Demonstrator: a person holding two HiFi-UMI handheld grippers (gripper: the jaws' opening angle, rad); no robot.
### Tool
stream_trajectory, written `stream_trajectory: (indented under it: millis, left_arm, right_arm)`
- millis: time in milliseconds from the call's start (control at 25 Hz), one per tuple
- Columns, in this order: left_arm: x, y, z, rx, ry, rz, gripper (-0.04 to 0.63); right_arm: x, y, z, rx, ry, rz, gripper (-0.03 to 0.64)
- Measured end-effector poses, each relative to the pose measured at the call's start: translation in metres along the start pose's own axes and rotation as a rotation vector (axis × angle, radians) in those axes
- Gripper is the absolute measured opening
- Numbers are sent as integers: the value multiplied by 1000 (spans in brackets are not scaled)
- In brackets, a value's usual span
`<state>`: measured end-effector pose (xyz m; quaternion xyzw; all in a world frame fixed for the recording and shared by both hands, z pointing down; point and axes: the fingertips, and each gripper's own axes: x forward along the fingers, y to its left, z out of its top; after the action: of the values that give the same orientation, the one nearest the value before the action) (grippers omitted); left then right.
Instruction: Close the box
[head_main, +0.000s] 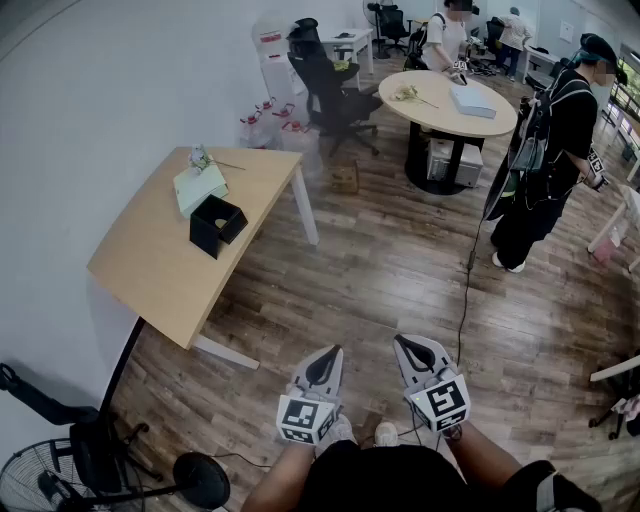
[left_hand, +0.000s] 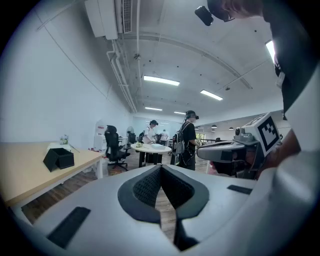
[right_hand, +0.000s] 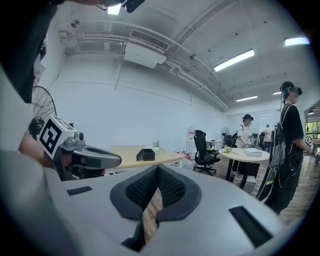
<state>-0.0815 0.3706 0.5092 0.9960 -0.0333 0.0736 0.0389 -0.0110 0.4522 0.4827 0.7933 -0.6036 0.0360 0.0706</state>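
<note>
An open black box (head_main: 218, 222) sits on the light wood table (head_main: 160, 265) at the left, well ahead of me, with a pale green flat box (head_main: 200, 187) just behind it. That black box also shows small in the left gripper view (left_hand: 60, 158) and the right gripper view (right_hand: 145, 154). Both grippers hang side by side over the wooden floor near my body, far from the table. The left gripper (head_main: 328, 352) (left_hand: 161, 167) is shut with nothing in it. The right gripper (head_main: 405, 343) (right_hand: 158, 167) has its tips together and holds nothing.
A round table (head_main: 450, 105) with a flat box stands at the back right, and a black office chair (head_main: 325, 80) beside it. A person in black (head_main: 560, 150) stands at the right. A fan (head_main: 40, 480) is at the lower left. A cable (head_main: 468, 270) trails on the floor.
</note>
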Motion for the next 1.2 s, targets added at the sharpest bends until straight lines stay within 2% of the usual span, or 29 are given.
stream_trajectory:
  millis: [320, 800, 1200]
  left_arm:
    - [-18, 20, -2, -9, -8, 7, 15]
    - [-51, 107, -7, -45, -7, 73, 15]
    - [-51, 161, 0, -41, -25, 100, 28]
  right_arm:
    - [17, 21, 11, -20, -11, 4, 12]
    - [81, 67, 27, 4, -42, 27, 12]
    - [129, 78, 40, -9, -63, 25, 12]
